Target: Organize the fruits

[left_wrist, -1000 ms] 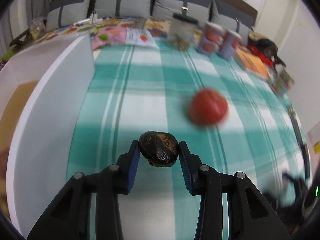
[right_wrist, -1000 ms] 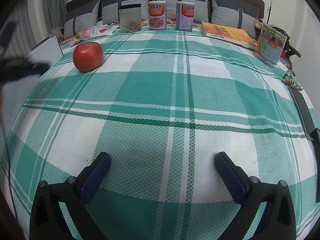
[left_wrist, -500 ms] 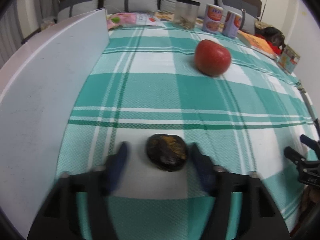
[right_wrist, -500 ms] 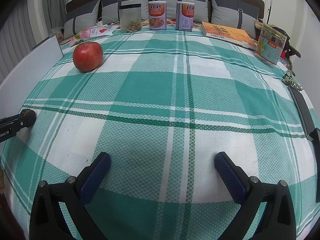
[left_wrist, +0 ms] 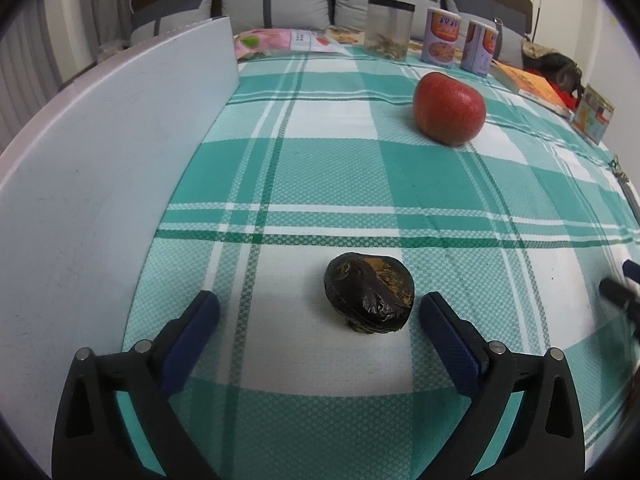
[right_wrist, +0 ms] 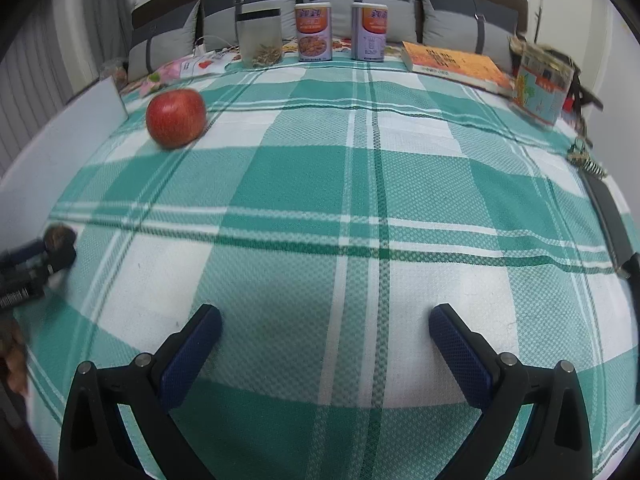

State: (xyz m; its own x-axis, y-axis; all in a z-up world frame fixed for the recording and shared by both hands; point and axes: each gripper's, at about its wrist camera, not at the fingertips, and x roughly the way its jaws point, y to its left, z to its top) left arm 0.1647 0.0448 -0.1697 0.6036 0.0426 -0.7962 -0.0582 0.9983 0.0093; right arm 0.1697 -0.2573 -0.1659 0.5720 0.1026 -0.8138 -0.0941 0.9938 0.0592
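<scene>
A dark, wrinkled fruit (left_wrist: pixel 370 294) lies on the green checked cloth, between the blue pads of my left gripper (left_wrist: pixel 318 306) but nearer the right one. The jaws are opening and neither pad touches the fruit. A red apple (left_wrist: pixel 449 109) rests farther back to the right; the right wrist view has the apple (right_wrist: pixel 176 117) at far left. My right gripper (right_wrist: pixel 325 320) hangs open over bare cloth with nothing between its fingers. At that view's left edge the left gripper's tip (right_wrist: pixel 28 264) shows, blurred, beside the dark fruit (right_wrist: pixel 60 236).
A white board (left_wrist: pixel 100 184) stands on edge along the left side. At the back are a clear pouch (right_wrist: pixel 260 36), two cans (right_wrist: pixel 314 32), an orange book (right_wrist: pixel 452 64) and a printed box (right_wrist: pixel 540 84). Keys (right_wrist: pixel 584 158) and a dark strap (right_wrist: pixel 610 216) lie at the right edge.
The left gripper came down to the cloth with the dark fruit, then spread its jaws and let it go. The right gripper stayed where it was.
</scene>
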